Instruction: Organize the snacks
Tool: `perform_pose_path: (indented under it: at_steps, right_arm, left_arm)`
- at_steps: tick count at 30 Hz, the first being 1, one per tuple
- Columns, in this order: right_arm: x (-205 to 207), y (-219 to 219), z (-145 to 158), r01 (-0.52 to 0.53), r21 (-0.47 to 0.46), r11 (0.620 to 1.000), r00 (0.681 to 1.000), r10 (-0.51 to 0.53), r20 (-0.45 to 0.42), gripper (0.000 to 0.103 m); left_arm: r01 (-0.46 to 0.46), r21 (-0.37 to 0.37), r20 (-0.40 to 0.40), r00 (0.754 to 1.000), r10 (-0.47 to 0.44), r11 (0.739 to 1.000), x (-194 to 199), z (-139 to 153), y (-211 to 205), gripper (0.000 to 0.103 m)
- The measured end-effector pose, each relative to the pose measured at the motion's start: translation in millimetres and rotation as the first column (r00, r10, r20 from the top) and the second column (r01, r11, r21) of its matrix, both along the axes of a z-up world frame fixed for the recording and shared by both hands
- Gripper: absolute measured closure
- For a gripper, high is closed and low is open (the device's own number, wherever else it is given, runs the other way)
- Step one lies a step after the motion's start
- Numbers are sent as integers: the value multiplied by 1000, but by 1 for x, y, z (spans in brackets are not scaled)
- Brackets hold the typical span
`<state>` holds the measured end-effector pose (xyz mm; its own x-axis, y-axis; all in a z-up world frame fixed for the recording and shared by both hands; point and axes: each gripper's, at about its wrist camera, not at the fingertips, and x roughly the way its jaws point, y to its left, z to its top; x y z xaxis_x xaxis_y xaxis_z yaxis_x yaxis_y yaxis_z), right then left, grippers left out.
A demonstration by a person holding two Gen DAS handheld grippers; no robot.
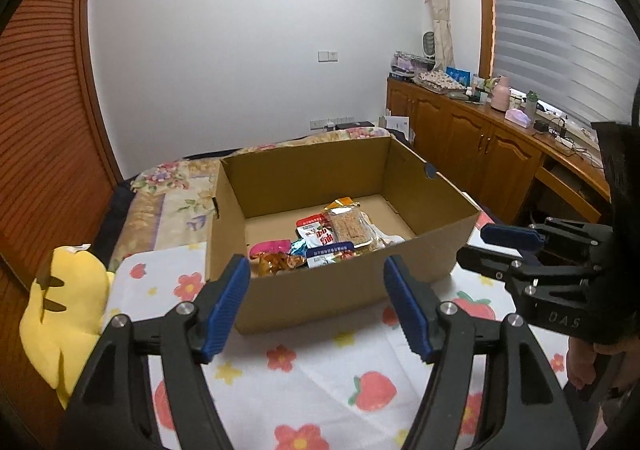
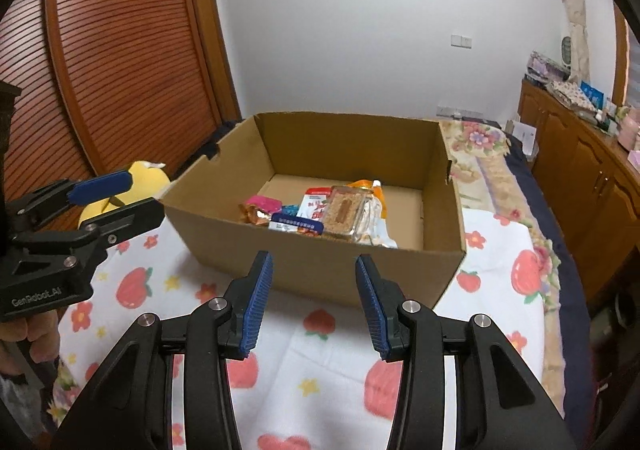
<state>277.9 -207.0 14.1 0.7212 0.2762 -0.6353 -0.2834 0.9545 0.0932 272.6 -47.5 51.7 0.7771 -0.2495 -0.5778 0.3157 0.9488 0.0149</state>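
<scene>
box [image 1: 344, 290]: brown cardboard, dull
snack bags [image 1: 332, 238]: shiny plastic
sheet [image 1: 312, 378]: soft cloth with fruit prints
grippers [image 2: 314, 302]: black plastic, ridged blue pads [image 2: 256, 302]
cupboard [image 1: 472, 153]: shiny wood

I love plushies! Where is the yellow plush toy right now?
The yellow plush toy sits at the left edge of the bed, left of the cardboard box, beside the strawberry blanket.

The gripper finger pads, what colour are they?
Blue, ribbed pads on black arms; clearest in the left wrist view.
</scene>
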Motion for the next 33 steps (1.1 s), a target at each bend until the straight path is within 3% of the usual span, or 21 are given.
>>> perform_pose_path:
  at_steps: [4, 8, 11, 13, 15, 17, 20, 33]
  right_arm:
    - [-23, 0, 8, 10, 9, 1000, 1000, -11, 27, 55]
    - [-43, 1, 14, 22, 8, 1000, 998, -22, 58, 49]
    - [-58, 0, 15, 44, 1, 999, 996, -44, 78, 37]
    - [-68, -1, 16, 63, -7, 998, 993, -62, 96, 31]
    - [-78, -3, 17, 87, -11, 996, 990, -85, 112, 17]
    - [-87, -6, 19, 96, -2, 995, 987, -95, 131, 11]
    - [-99, -8, 22, 118, -5, 993, 982, -116, 148, 0]
    - [-152, -8, 32, 163, -27, 986, 963, -153, 223, 0]
  left_arm:
    - [-1, 13, 33, 999, 1, 1000, -29, 6, 1, 26]
    - [-5, 10, 57, 998, 5, 1000, -55, 9, 3, 25]
    - [-21, 13, 76, 997, 20, 1000, -72, 9, 6, 23]
    - [-40, 14, 85, 996, 39, 999, -81, 10, 8, 14]
    - [-59, 10, 106, 993, 58, 998, -89, 12, 9, 5]
    - [-79, 7, 135, 988, 77, 997, -99, 15, 12, 1]
    - [-94, -3, 142, 985, 93, 996, -110, 17, 17, 0]
    - [-146, -10, 177, 973, 145, 989, -159, 15, 26, 0]
